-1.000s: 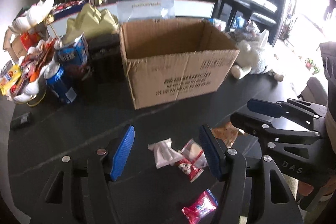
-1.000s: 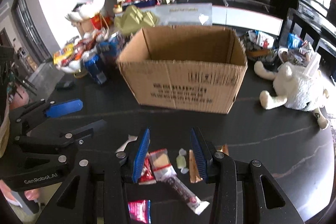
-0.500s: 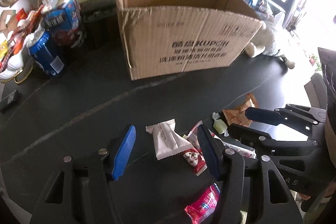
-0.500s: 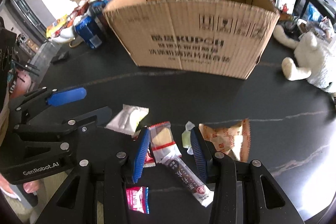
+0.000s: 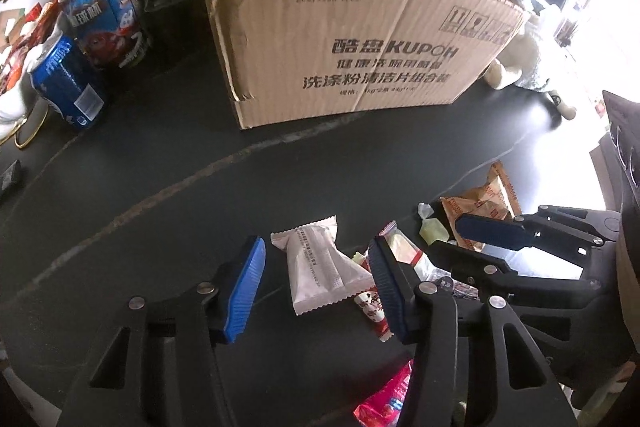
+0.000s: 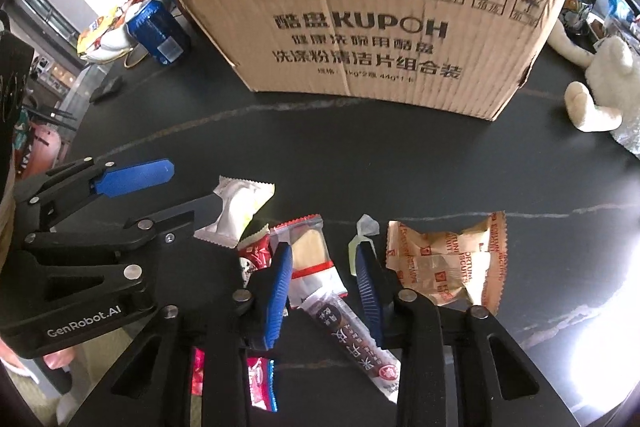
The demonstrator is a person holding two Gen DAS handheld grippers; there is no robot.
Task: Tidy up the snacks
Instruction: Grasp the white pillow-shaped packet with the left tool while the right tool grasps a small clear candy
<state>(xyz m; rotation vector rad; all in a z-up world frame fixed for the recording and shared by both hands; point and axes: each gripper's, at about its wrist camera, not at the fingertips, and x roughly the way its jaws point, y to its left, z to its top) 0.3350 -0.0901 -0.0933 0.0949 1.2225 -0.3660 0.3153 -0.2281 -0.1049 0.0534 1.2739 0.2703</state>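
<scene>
While both grippers hang over the snack pile in front of the cardboard box (image 6: 372, 15), neither grips anything yet. The left gripper (image 5: 316, 287) has its fingers about half open and closing around the white packet (image 5: 320, 263), which lies on the worktop (image 5: 160, 187) well short of the box. The right gripper (image 6: 324, 283) has its fingers narrow and closing over the clear-wrapped biscuit (image 6: 312, 259) and the long dark bar (image 6: 352, 339) overlapping it. Risk: the right fingers may pinch both wrappers together, or slip off the slick film. The two grippers sit close and could collide.
</scene>
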